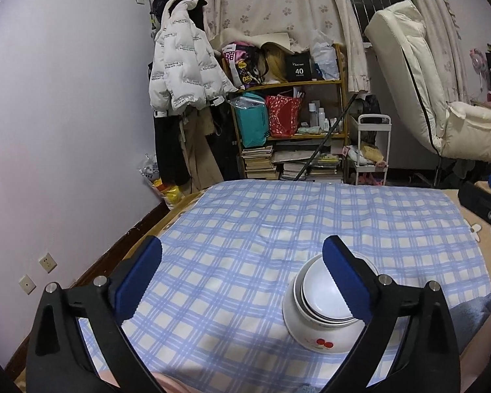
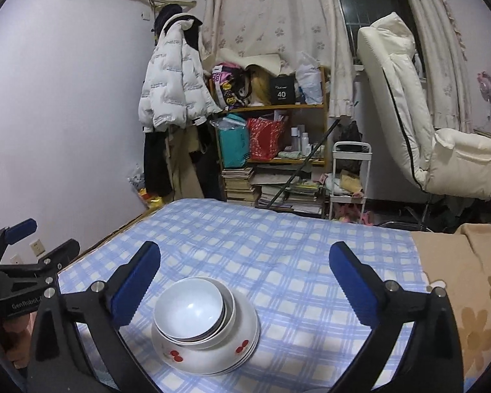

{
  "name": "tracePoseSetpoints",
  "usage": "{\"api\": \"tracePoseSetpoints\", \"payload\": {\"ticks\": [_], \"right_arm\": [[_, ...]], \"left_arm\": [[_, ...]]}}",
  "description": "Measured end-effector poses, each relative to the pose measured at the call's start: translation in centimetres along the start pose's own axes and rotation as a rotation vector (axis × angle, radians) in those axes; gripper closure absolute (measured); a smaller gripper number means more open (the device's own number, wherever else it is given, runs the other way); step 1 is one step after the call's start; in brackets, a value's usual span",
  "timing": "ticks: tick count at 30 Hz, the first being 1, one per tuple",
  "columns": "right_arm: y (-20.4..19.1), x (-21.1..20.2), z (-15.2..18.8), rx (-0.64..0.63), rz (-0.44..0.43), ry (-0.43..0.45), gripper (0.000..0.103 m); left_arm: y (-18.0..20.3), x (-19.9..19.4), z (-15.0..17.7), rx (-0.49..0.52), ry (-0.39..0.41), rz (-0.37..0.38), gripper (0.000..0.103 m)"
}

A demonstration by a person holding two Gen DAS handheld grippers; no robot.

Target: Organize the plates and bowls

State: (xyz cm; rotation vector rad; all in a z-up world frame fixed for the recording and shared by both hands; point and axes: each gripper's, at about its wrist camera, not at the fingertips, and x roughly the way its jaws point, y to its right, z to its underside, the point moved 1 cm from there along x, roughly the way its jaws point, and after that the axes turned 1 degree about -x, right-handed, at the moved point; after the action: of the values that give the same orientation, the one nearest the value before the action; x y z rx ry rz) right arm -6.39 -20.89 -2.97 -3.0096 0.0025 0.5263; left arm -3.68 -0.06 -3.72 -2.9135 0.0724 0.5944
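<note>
The stacking step looks done, or very nearly so; the nested stack of white round bowls with red cherry prints (image 2: 206,327) sits by itself on the blue and white checked cloth (image 2: 278,245), and neither claw holds any of it. No other plate or bowl shows on the cloth, so the next move may just be to pull both claws away without bumping the stack; if more dishes wait out of view, a claw has to go and find one first.

The left black claw with blue pads (image 1: 242,281) stands wide and empty; the stack (image 1: 324,314) sits low on its right side, partly hidden behind its right blue pad, and I cannot tell if that pad touches the rim. The right black claw with blue pads (image 2: 245,281) stands wide and empty too; the stack sits low and toward its left side, just beside its left blue pad, and does not seem to touch it.

The stack looks neat; a small plain white bowl lies on top, a few thin rims peek out under it, and a big bowl with red cherries holds them all; more flat rims show at the very bottom. It leans a tiny bit to one side, yet it looks steady.
</note>
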Motion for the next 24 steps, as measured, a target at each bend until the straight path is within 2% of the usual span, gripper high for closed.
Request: {"api": "tracePoseSetpoints", "payload": {"ticks": [10,24], "right_arm": [[0.4,0.5,0.6,0.014,0.018,-0.025,0.0],[0.7,1.1,1.1,0.015,0.026,-0.046,0.0]], "left_arm": [[0.0,1.0,0.3,0.004,-0.01,-0.011,0.005],[-0.3,0.5,0.3,-0.003,0.001,-0.01,0.005]]}}
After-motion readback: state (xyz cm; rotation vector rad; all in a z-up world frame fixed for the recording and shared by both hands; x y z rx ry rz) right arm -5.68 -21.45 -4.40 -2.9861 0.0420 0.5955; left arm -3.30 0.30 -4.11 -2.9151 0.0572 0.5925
